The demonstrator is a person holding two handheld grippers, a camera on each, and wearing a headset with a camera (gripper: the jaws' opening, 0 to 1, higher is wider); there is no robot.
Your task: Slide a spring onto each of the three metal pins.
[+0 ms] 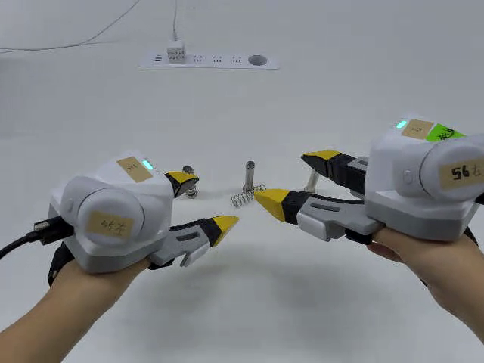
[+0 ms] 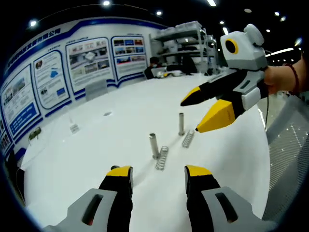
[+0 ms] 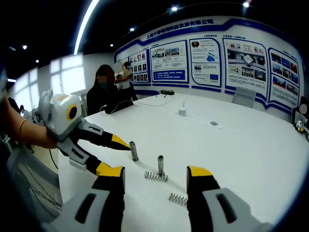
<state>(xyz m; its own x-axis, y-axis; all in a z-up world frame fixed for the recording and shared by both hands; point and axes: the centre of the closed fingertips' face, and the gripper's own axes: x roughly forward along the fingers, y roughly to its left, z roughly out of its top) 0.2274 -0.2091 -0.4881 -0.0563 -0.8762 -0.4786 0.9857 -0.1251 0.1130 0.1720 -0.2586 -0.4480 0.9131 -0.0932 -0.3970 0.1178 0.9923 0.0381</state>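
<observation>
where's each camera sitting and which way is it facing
Head view: on the person's head, facing forward and down; left hand holds left tool, right hand holds right tool.
Left gripper view: on the left tool, looking along its open jaws toward the right tool and right hand.
Right gripper view: on the right tool, facing the left tool and left hand.
Shared: both gripper views show the middle pin, loose spring beside it.

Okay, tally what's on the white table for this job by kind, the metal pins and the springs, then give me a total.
Silver metal pins: 3
Coiled wire springs: 3 (1 already on a pin, 2 lying loose)
Total: 6
</observation>
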